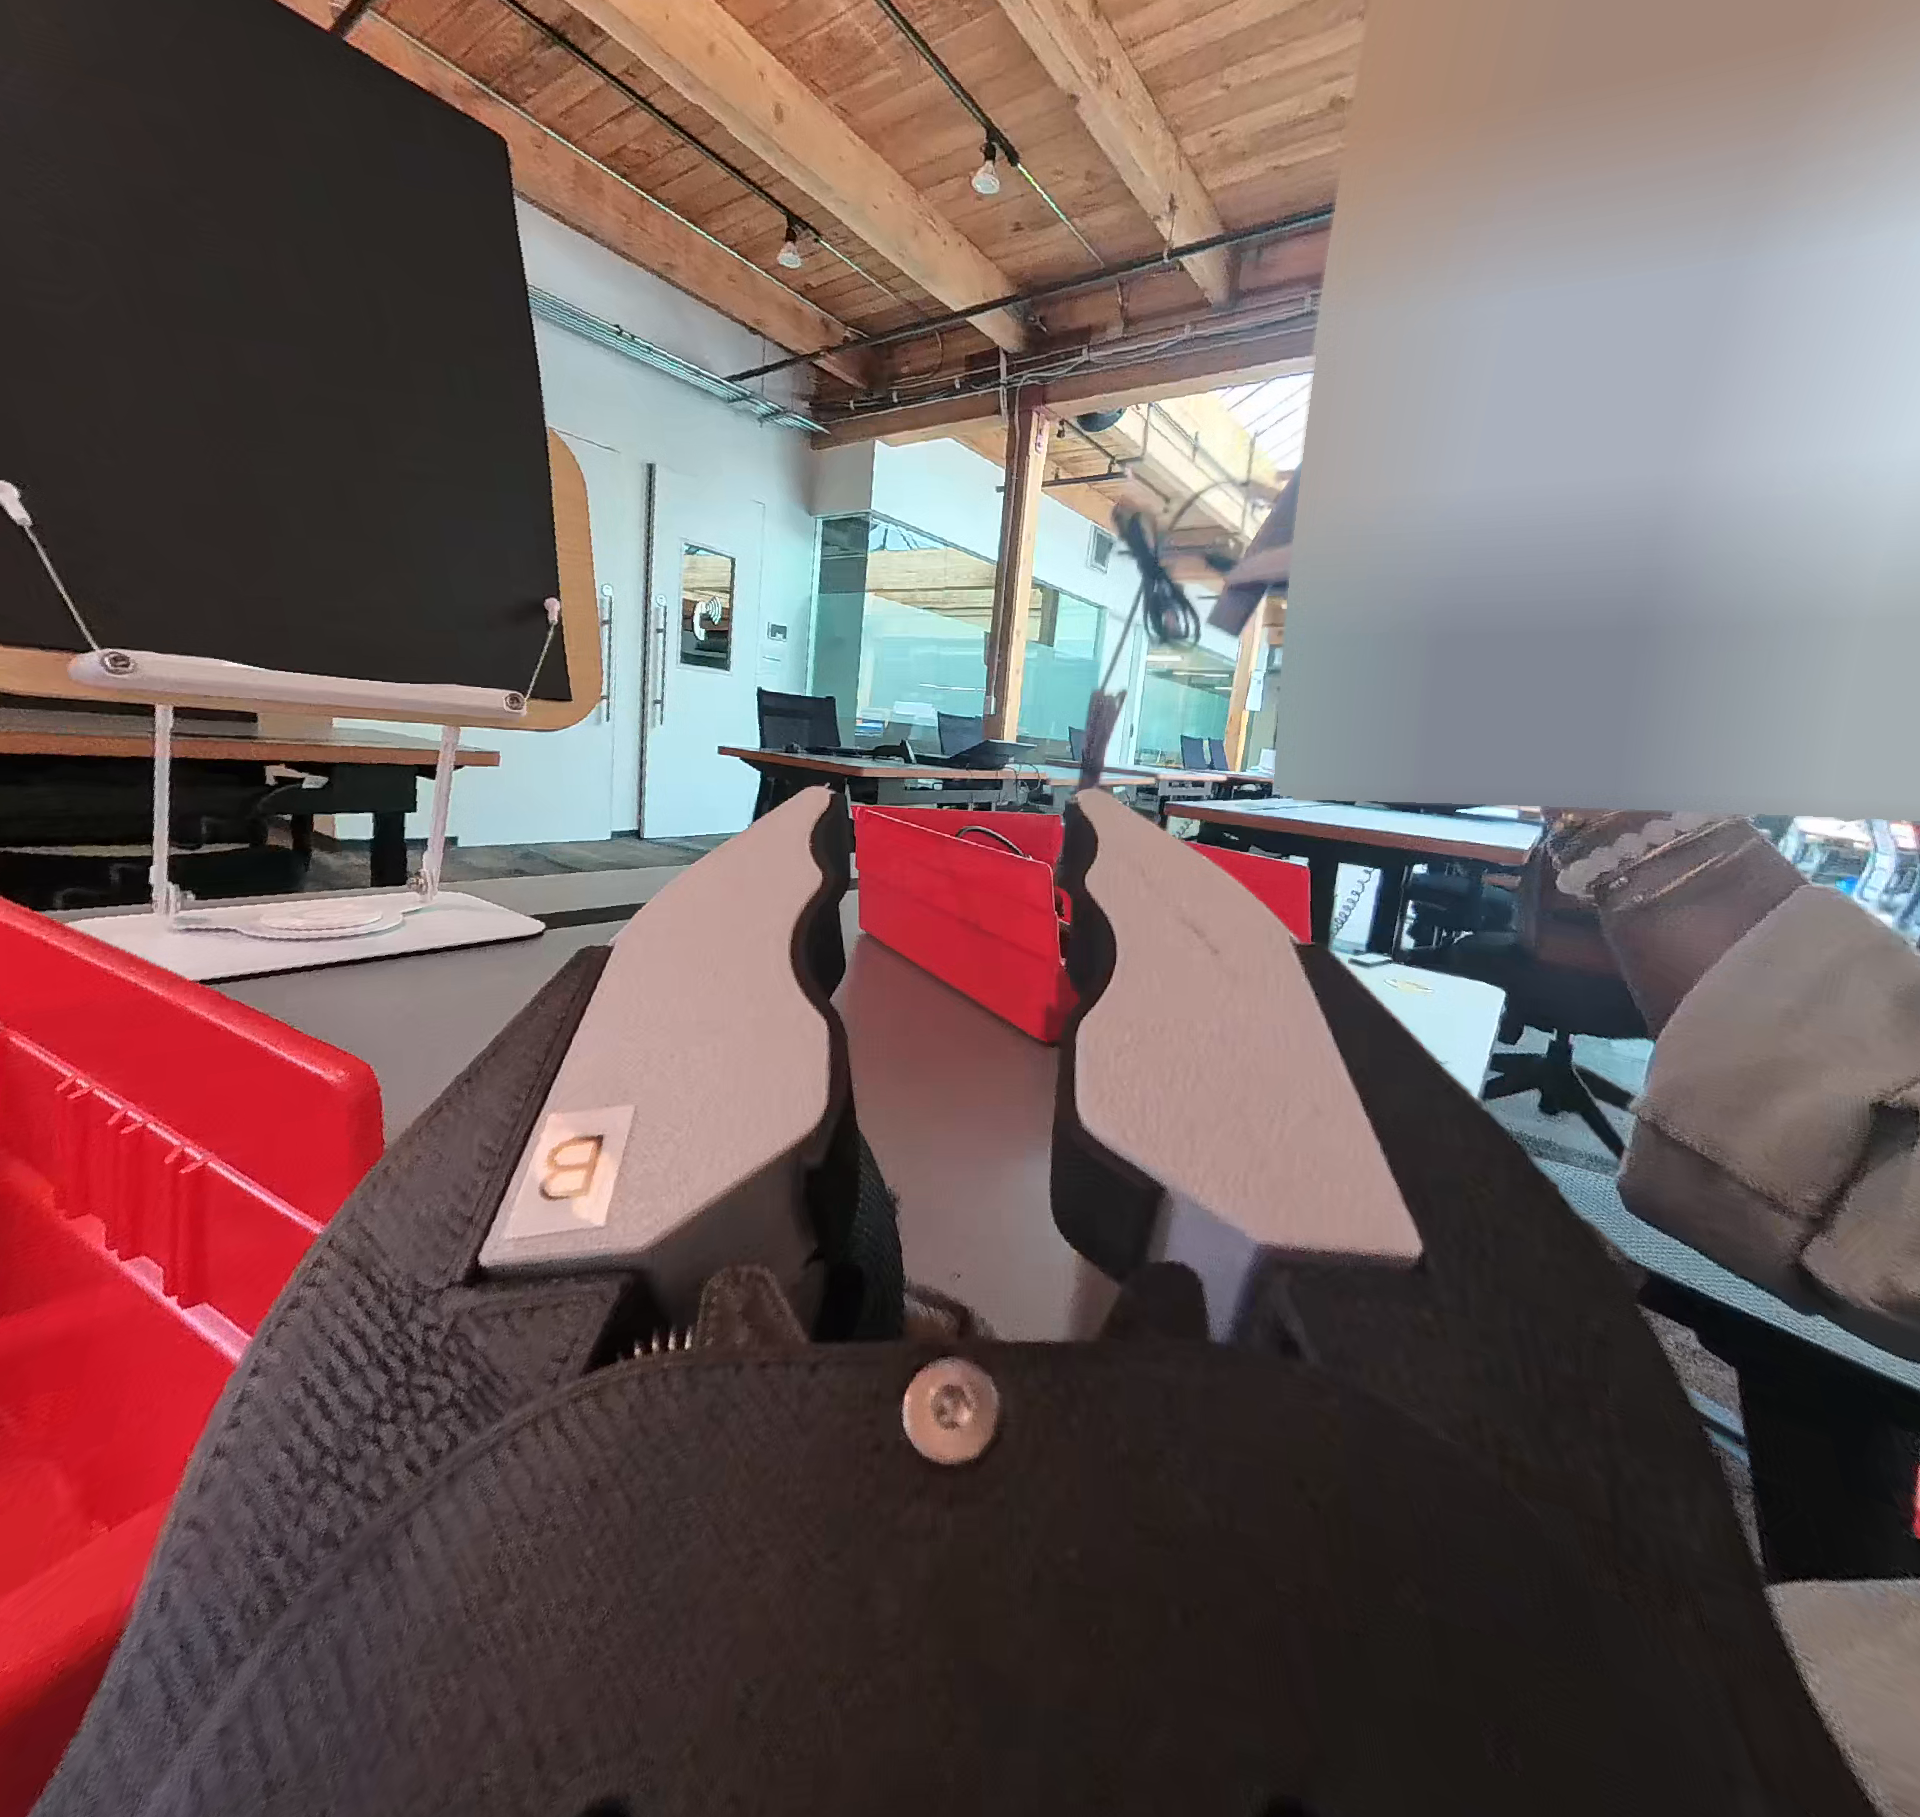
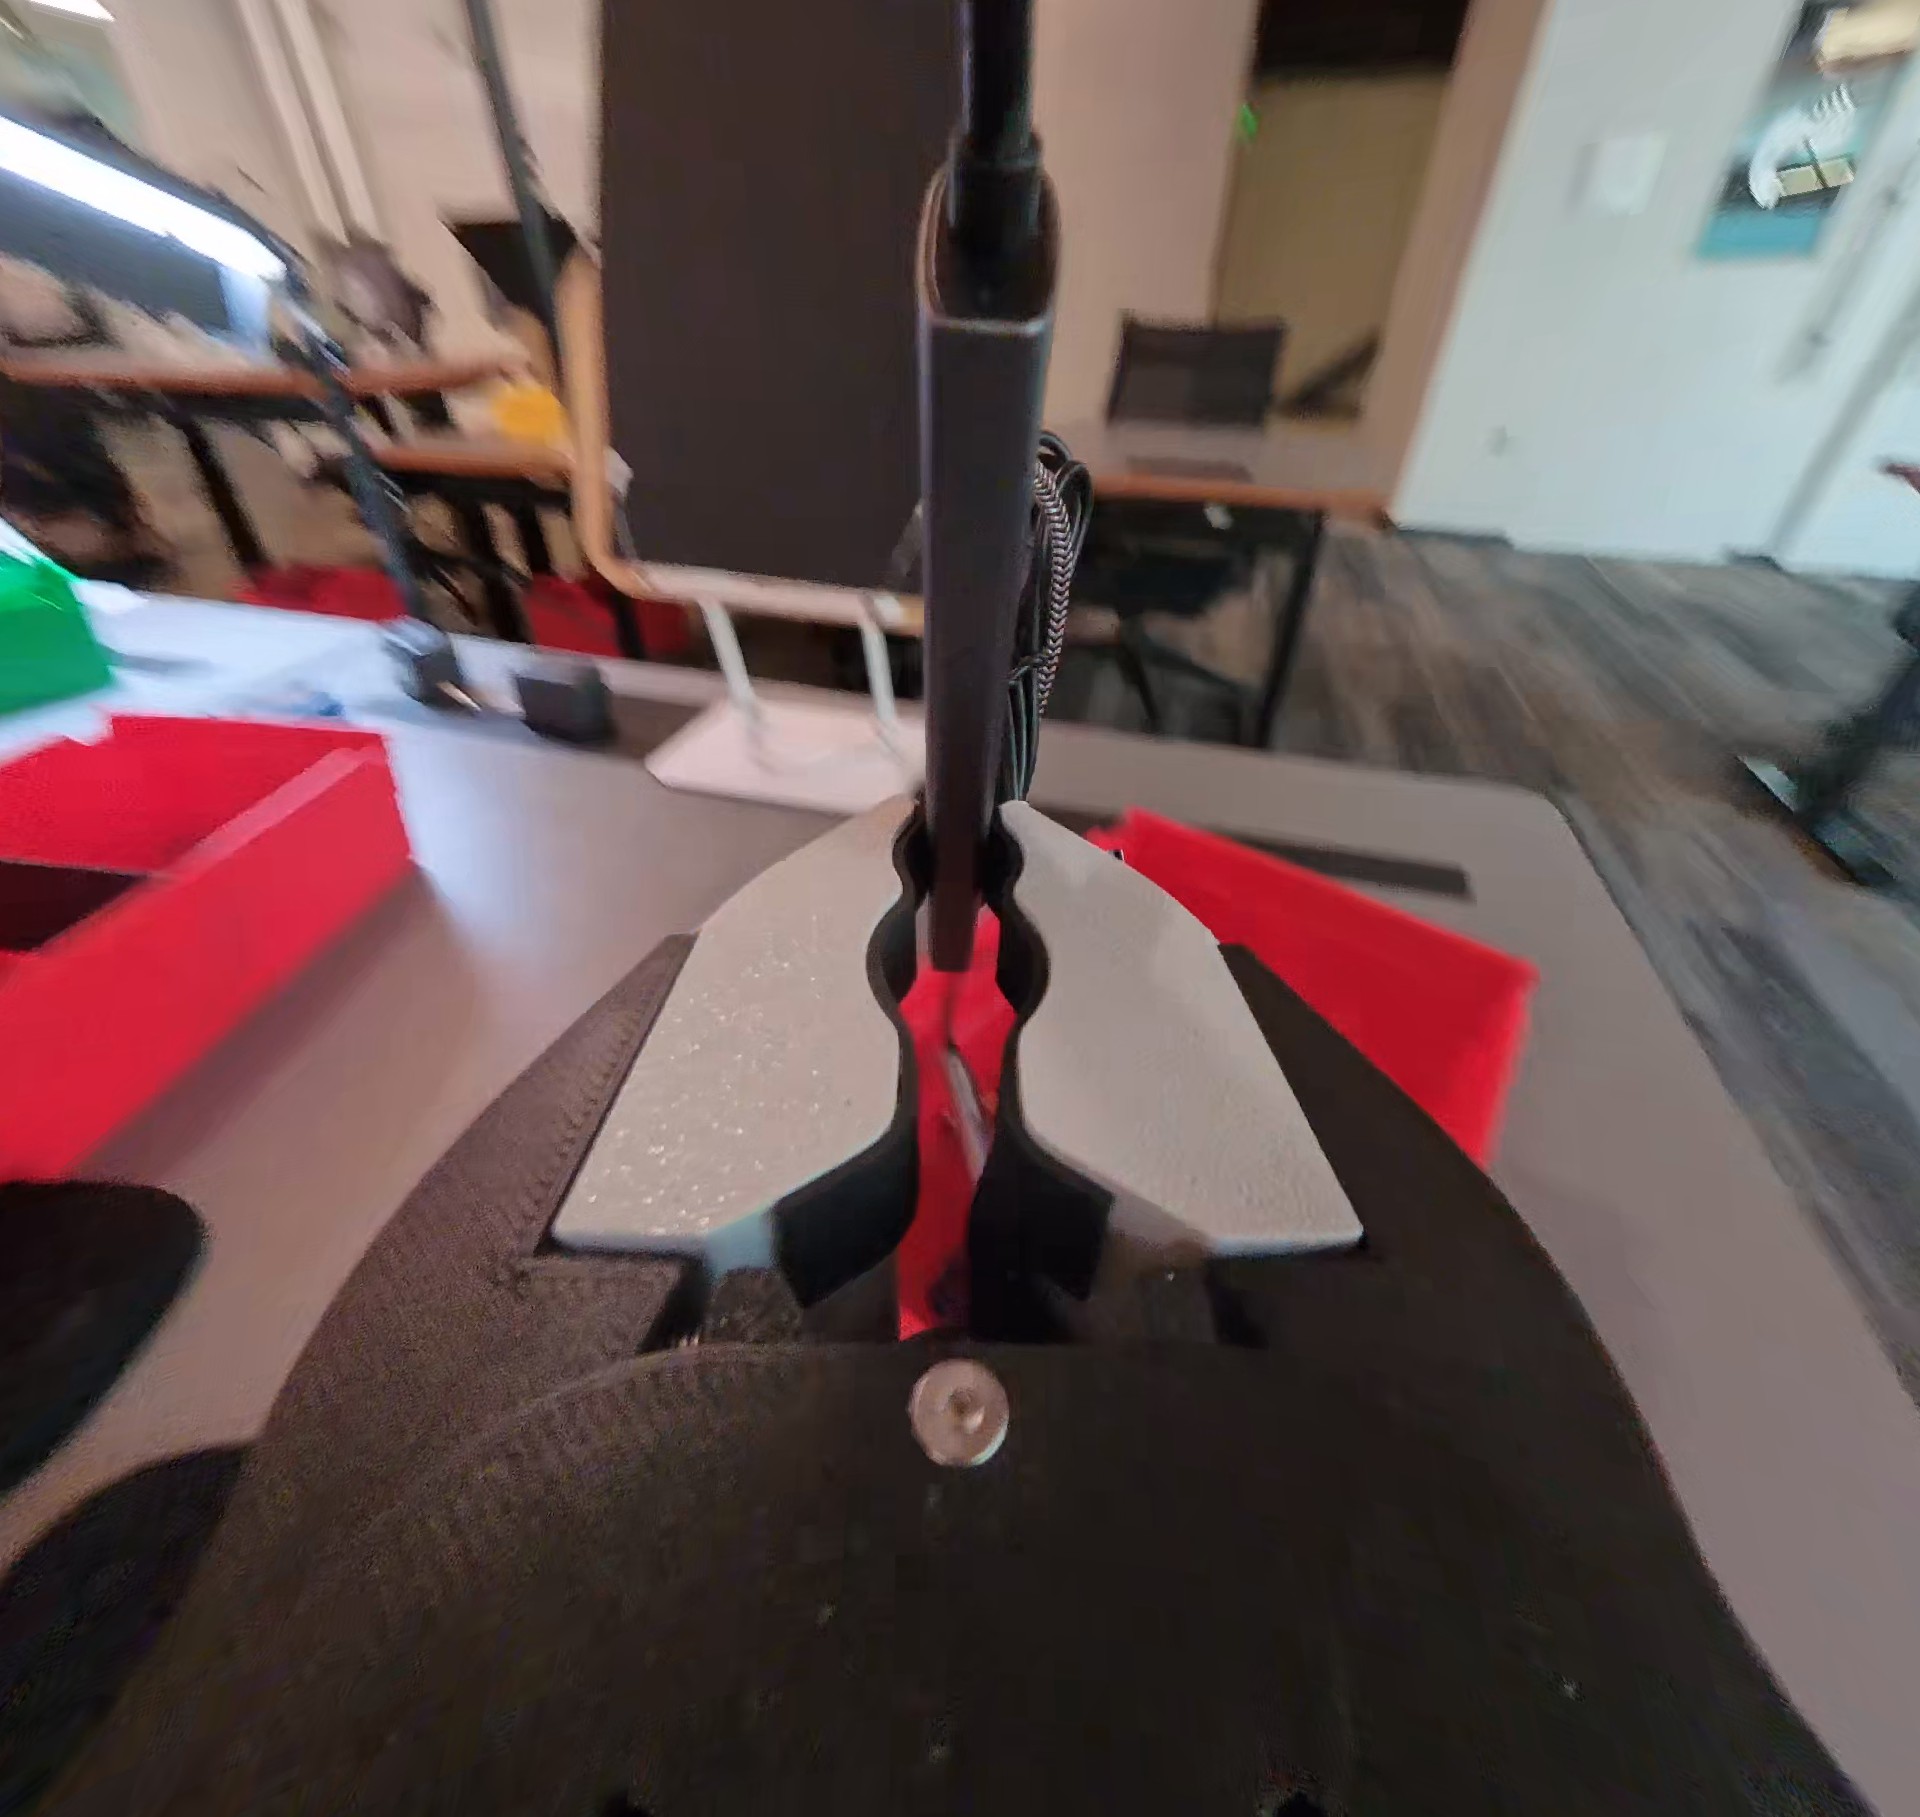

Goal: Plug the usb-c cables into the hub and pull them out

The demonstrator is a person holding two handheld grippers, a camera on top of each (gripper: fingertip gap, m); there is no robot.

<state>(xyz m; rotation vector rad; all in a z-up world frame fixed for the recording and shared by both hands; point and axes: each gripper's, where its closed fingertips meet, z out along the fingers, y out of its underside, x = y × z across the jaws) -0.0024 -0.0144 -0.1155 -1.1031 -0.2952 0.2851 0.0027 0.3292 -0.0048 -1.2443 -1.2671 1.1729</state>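
Observation:
In the right wrist view my right gripper [image 2: 961, 827] is shut on the lower end of a thin dark grey hub [image 2: 977, 541], holding it upright above a red bin [image 2: 1351, 946]. The hub's black lead [image 2: 1000, 53] runs up out of frame. A bundle of braided usb-c cable [image 2: 1055, 562] hangs just behind the hub. In the left wrist view my left gripper [image 1: 956, 817] is open and empty, low over the dark table [image 1: 935, 1092]. A blurred dark piece [image 1: 1103, 728] with a cable bundle [image 1: 1153, 572] above it shows in the air beyond the right fingertip.
A red bin [image 1: 966, 920] lies ahead of the left gripper, and another red bin [image 1: 156, 1175] is at its left. A black board on a white stand [image 1: 301, 894] is at the back left. A person's sleeve [image 1: 1787, 1061] is at the right. A red bin [image 2: 208, 832] and a green object [image 2: 42, 645] are at the left. The gap from one gripper's tips to the other's is roughly 35 cm.

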